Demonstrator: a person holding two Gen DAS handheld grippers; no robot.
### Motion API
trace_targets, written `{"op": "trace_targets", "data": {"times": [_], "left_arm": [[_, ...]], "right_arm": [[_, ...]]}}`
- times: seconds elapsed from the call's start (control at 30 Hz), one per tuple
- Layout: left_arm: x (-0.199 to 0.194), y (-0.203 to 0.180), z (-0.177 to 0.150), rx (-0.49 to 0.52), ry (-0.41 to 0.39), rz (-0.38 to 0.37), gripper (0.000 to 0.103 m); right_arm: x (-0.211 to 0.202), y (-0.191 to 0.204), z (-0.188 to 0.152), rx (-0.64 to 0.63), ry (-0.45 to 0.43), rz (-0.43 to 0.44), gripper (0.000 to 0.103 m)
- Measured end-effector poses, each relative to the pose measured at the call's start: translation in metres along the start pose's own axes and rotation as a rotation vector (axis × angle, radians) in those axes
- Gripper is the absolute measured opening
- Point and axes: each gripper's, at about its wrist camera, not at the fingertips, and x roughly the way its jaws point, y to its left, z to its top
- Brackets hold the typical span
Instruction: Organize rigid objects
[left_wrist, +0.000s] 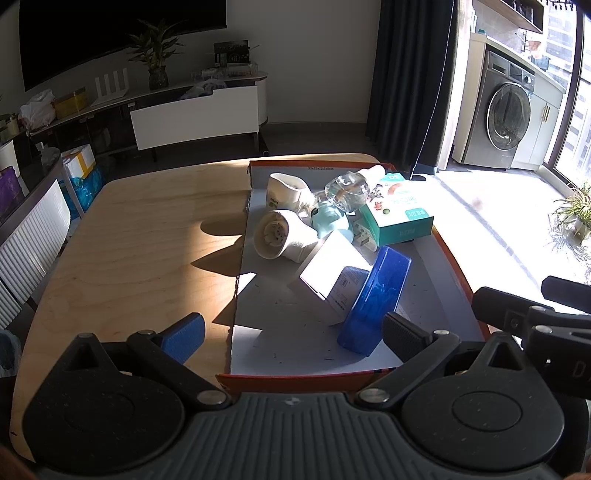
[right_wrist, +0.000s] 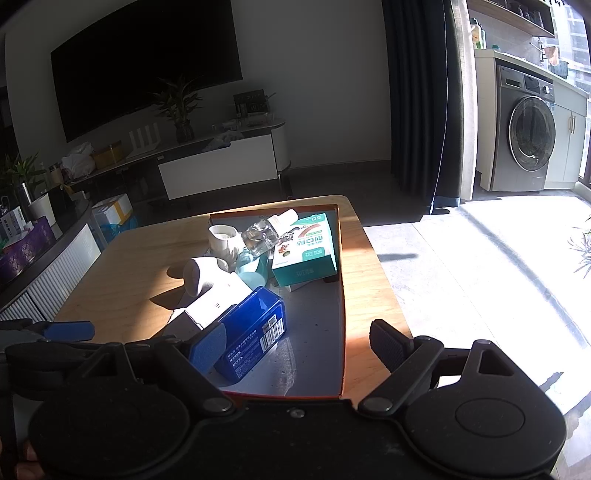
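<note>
Left wrist view: the left gripper (left_wrist: 293, 334) hangs over the near edge of a shallow cardboard tray (left_wrist: 456, 266) with orange-red outer walls and a grey floor, which sits on a light wooden table (left_wrist: 140, 240). Its jaws stand wide apart and hold nothing; the blue-padded finger (left_wrist: 184, 334) is over bare table wood and the dark-padded finger (left_wrist: 404, 336) is just beside the near end of a blue plastic box (left_wrist: 376, 299). That box stands on edge, tilted, in the near part of the tray. Leaning against it is a white box (left_wrist: 332, 273). Further back lie a white cylindrical device (left_wrist: 280, 240) on its side, a white cup-shaped piece (left_wrist: 286, 192), a pale teal object (left_wrist: 330, 219), a clear bottle (left_wrist: 349, 190) with a white cap lying across the pile, and a teal-and-white carton (left_wrist: 399, 212). A white plug adapter (left_wrist: 364, 236) shows beneath the carton. Part of the right gripper (left_wrist: 532, 314) enters at the right edge. A washing machine (left_wrist: 506, 118) stands in the background.

Right wrist view: the right gripper (right_wrist: 299, 345) is also spread wide and empty, near the tray's (right_wrist: 341, 314) near wall. Its blue-padded finger (right_wrist: 207, 347) sits in front of the blue plastic box (right_wrist: 255, 328), whose barcode label faces the camera; whether they touch cannot be told. The dark-padded finger (right_wrist: 388, 343) is over the table (right_wrist: 364, 266) outside the tray's right wall. The teal-and-white carton (right_wrist: 306, 251) lies at the far right of the tray, with the clear bottle (right_wrist: 260, 234) against it.
</note>
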Motion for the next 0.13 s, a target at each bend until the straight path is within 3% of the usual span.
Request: {"op": "trace_targets", "data": {"times": [0.13], "left_arm": [[0.0004,0.0003,-0.0006,-0.004,-0.006,0.001,0.103]], "right_arm": [[-0.0001,0.0001,0.0001,0.0,0.001,0.0,0.1]]}}
